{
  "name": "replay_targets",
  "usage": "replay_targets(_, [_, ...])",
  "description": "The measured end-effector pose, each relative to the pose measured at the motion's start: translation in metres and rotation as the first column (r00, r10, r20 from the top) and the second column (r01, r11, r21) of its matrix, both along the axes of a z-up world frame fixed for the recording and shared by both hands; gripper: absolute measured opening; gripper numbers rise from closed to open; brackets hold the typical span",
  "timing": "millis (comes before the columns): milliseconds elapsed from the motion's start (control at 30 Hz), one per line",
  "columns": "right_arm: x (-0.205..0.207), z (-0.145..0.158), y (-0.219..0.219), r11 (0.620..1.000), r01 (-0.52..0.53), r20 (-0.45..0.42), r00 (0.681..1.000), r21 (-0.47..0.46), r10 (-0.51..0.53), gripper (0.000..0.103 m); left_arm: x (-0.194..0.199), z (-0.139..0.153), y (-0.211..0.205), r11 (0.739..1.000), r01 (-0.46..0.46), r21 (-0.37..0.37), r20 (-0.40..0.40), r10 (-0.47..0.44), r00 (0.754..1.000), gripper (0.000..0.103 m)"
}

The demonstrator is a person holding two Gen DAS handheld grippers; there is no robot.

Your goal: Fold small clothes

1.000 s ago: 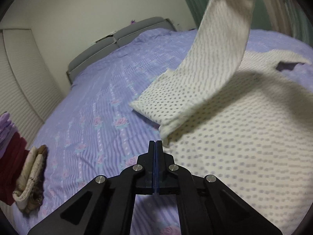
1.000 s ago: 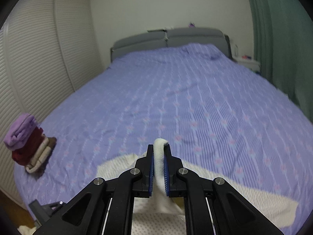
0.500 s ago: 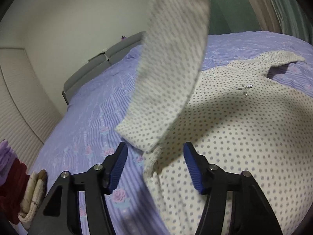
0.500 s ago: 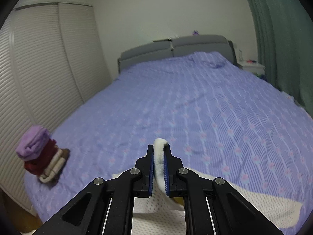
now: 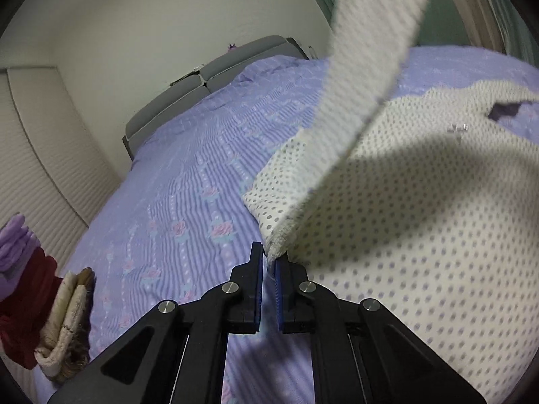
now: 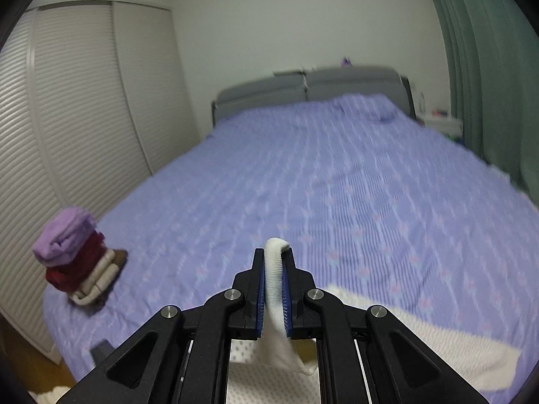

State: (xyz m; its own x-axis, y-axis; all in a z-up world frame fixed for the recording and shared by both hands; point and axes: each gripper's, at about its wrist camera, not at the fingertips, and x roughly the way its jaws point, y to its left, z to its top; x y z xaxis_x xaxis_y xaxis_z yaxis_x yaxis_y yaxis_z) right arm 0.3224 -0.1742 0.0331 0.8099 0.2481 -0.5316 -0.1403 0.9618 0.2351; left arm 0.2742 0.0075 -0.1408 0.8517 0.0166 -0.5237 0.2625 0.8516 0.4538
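My right gripper [image 6: 273,289] is clenched on one sleeve [image 6: 274,279] of the single cream dotted garment [image 5: 397,222], with the white cuff looped up between its blue pads [image 6: 260,289]. In my left view that sleeve [image 5: 367,64] rises as a blurred band from the garment's body to the top of the frame. The rest of the garment lies spread on the bed [image 5: 188,175], over the purple flowered cover, on the right side of that view.

My left gripper [image 5: 268,269] sits at the garment's near corner, where the raised sleeve meets the body. Its two fingers [image 5: 255,282] are drawn close with only a narrow gap, and the frayed fabric edge reaches just to their tips; I cannot tell whether cloth is actually pinched there.

One pile of folded clothes [image 6: 75,256] stands near the bed's left edge, well apart from the garment. I count four layers in it: lilac on top, dark red beneath, cream under that, and something brown at the bottom. One grey headboard [image 6: 310,92] closes the far end of the bed.
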Motion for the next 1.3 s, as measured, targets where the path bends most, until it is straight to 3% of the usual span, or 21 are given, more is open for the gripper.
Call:
replay_targets(267, [-0.001,-0.072,-0.03,0.997,0.077,-0.165,0.983,0.015,-0.074,0.01,-0.016,-0.011,-0.013,0.997,0.003,0.074,0.009,-0.004,1.0,0.009])
replay_targets(600, [0.002,-0.146,-0.059,0.991,0.134,-0.32,0.938,-0.013,-0.131,0.01,-0.017,-0.013,-0.017,0.993,0.031,0.118,-0.03,-0.028,0.999,0.009])
replay_targets(900, [-0.002,-0.163,-0.06,0.992,0.12,-0.356,0.926,-0.036,-0.125,0.01,-0.019,-0.009,-0.016,0.99,0.052,0.131,-0.051,-0.046,0.998,0.01])
replay_targets(933, [-0.003,-0.164,-0.06,0.992,0.12,-0.362,0.924,-0.035,-0.125,0.01,-0.02,-0.009,-0.016,0.99,0.053,0.131,-0.066,-0.045,0.997,0.016])
replay_targets(967, [-0.005,-0.164,-0.062,0.993,0.117,-0.365,0.924,-0.018,-0.115,0.013,-0.02,-0.01,-0.014,0.99,0.055,0.13,-0.094,-0.043,0.995,0.03])
replay_targets(1067, [-0.01,-0.163,-0.064,0.989,0.147,-0.38,0.914,-0.024,-0.145,0.047,-0.029,-0.007,-0.005,0.99,0.042,0.132,-0.094,-0.03,0.995,0.043])
replay_targets(1167, [-0.026,-0.159,-0.063,0.989,0.15,-0.364,0.92,-0.006,-0.142,0.047,-0.036,0.008,0.005,0.998,0.037,0.058,-0.091,-0.032,0.995,0.043])
replay_targets(1300, [-0.042,-0.166,-0.06,0.989,0.147,-0.376,0.919,0.036,-0.123,0.047,-0.038,0.02,0.003,0.999,0.045,0.024,-0.016,-0.044,0.999,0.043])
